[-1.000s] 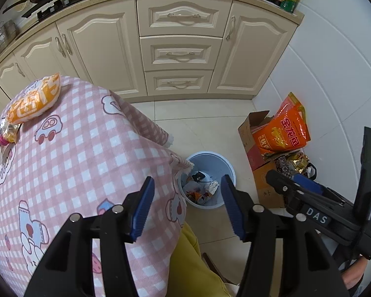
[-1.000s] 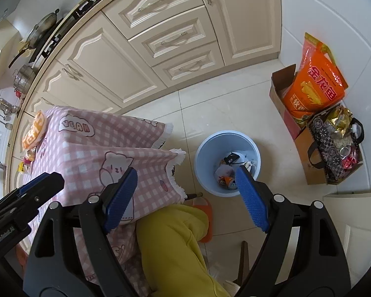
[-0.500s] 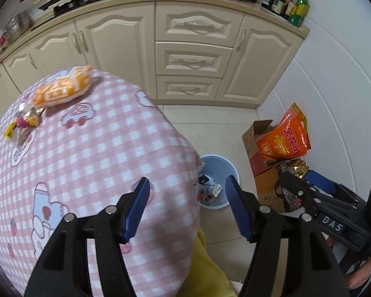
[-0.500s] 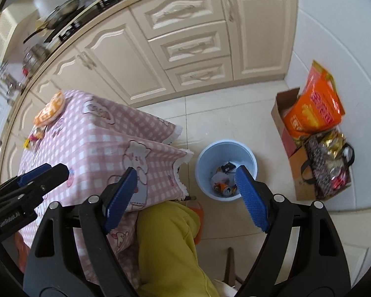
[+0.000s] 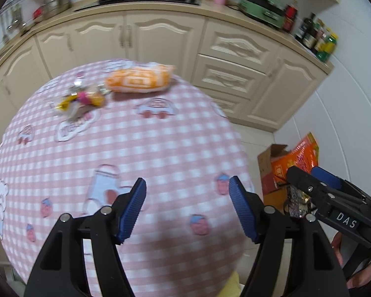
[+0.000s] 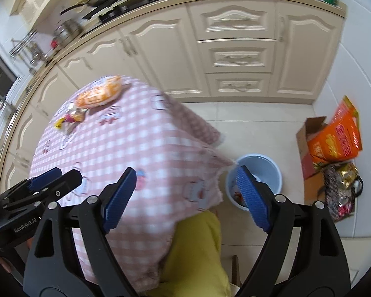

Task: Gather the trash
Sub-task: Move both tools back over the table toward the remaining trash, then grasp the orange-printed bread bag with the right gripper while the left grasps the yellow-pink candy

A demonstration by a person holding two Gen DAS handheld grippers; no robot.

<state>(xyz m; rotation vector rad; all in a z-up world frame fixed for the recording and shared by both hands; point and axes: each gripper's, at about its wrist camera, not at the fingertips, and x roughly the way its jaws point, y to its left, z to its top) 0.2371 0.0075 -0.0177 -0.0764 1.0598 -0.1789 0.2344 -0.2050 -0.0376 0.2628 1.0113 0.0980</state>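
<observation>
An orange snack bag (image 5: 139, 79) (image 6: 99, 95) lies at the far edge of the table's pink checked cloth (image 5: 148, 136) (image 6: 126, 143). Beside it sits a small heap of crumpled sweet wrappers (image 5: 82, 97) (image 6: 71, 117). My left gripper (image 5: 187, 185) hovers over the near part of the cloth, its jaws opening with nothing between them. My right gripper (image 6: 185, 173) hangs over the table's near right corner, jaws wide and opening slightly, holding nothing. A light blue bin (image 6: 267, 170) with trash inside stands on the floor by that corner, partly behind the right finger.
Cream cabinets (image 6: 235, 57) run along the back under a counter with a stove, pans and bottles. A cardboard box with an orange bag (image 6: 334, 138) and a dark bag of shiny packets (image 6: 341, 188) stand by the right wall. A person's yellow-clad leg (image 6: 197, 247) shows below the table.
Both views have swung up and left from the bin toward the table top. The bin has left the left wrist view. The left jaws stand wider apart.
</observation>
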